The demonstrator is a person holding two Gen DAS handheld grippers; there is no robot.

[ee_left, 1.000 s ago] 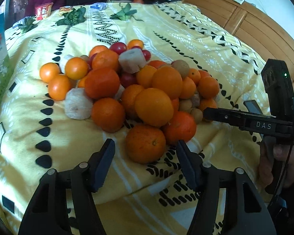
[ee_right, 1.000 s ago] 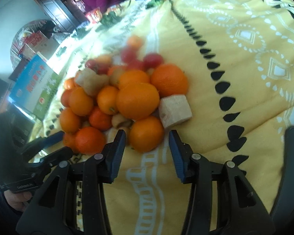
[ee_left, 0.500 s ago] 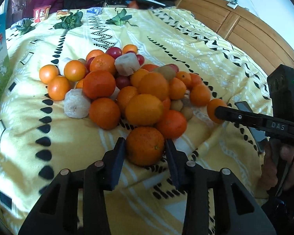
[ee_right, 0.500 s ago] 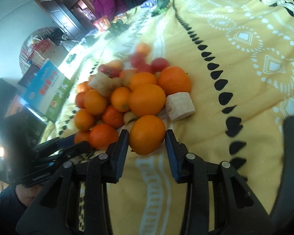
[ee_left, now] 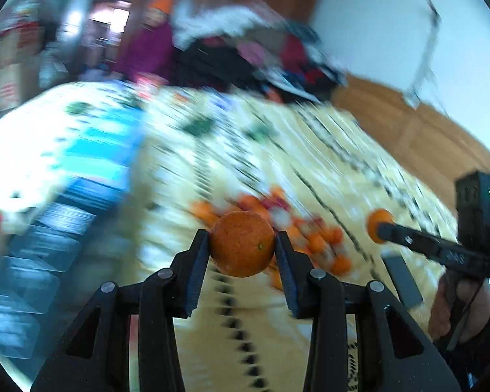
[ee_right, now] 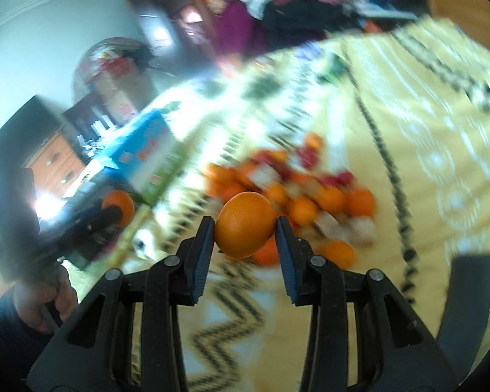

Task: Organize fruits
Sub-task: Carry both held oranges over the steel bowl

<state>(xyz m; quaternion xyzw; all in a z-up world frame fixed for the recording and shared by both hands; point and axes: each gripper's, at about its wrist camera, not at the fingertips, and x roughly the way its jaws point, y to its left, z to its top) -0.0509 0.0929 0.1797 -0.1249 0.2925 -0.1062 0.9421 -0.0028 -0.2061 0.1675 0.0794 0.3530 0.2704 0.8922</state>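
Observation:
My left gripper (ee_left: 241, 245) is shut on a dark orange (ee_left: 241, 243) and holds it above the yellow bedspread (ee_left: 310, 294). My right gripper (ee_right: 243, 225) is shut on a lighter orange (ee_right: 245, 223), also lifted. The pile of oranges, red fruits and pale chunks (ee_right: 310, 196) lies on the bed behind both, blurred; it also shows in the left wrist view (ee_left: 310, 232). The right gripper with its orange (ee_left: 380, 225) shows at the right of the left wrist view. The left gripper with its orange (ee_right: 119, 204) shows at the left of the right wrist view.
A blue and green box (ee_right: 147, 160) stands at the bed's left side. A person in purple with an orange hat (ee_right: 232, 16) sits beyond the bed near piled clothes (ee_left: 261, 62). A wooden headboard (ee_left: 441, 130) runs along the right.
Both grippers have closed on their oranges and lifted them off the bed, away from the pile. Both views have swung upward and are motion-blurred.

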